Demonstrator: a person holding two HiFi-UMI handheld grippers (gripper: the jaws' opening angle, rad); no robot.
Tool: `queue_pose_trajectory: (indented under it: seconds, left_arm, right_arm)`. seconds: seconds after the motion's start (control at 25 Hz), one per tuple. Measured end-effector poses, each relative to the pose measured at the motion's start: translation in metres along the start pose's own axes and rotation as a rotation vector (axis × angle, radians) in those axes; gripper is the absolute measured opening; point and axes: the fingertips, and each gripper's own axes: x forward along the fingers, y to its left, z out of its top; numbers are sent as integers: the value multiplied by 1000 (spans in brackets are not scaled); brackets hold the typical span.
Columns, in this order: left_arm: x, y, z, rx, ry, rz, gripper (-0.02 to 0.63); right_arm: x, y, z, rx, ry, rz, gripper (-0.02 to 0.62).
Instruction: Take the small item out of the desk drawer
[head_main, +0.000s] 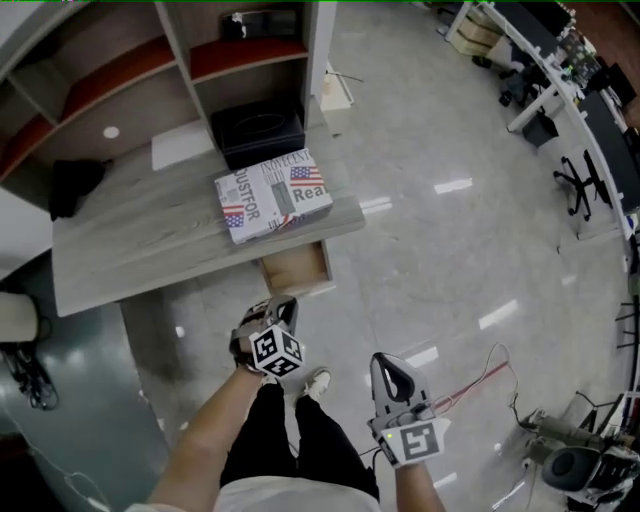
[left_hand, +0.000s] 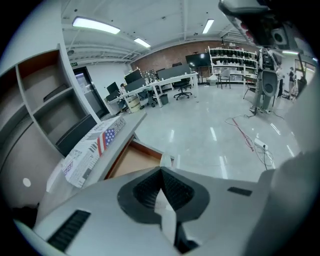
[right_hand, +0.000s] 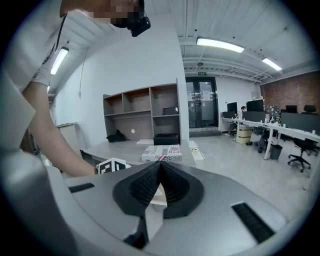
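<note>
Much glossy floor (head_main: 450, 250) is lying open to the right of and below the desk (head_main: 130, 250), giving both arms free room, while office desks and chairs are standing well apart along the far right edge. On the desk, a shelf unit (head_main: 120, 70) is rising along the back, and the front edge is running above the person's knees. Both forearms are reaching forward from the bottom of the head view, the left one angling steeply down, the right one lying flatter and further from the desk. A printed box (head_main: 273, 195) is sitting near the desk's front right corner, with a black box (head_main: 258, 130) just behind it. The drawer (head_main: 295, 268) is standing pulled out under that corner, showing only its bare wooden bottom. The left gripper (head_main: 283, 302) is hovering just in front of the drawer, its jaws pressing together on a small pale item (left_hand: 166, 161) peeking out at their tips. The right gripper (head_main: 380, 360) is hanging over bare floor, jaws closed together and gripping nothing.
</note>
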Motion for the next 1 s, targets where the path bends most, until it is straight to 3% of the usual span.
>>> queue_pose_trajectory:
  seconds: [0.56, 1.0]
  left_arm:
    - [-151, 69, 46, -125, -186, 147, 17]
    - [-220, 97, 63, -185, -282, 222, 17]
  right_arm:
    - [-4, 38, 71, -104, -105, 84, 21]
    - [-10, 53, 118, -155, -190, 100, 21]
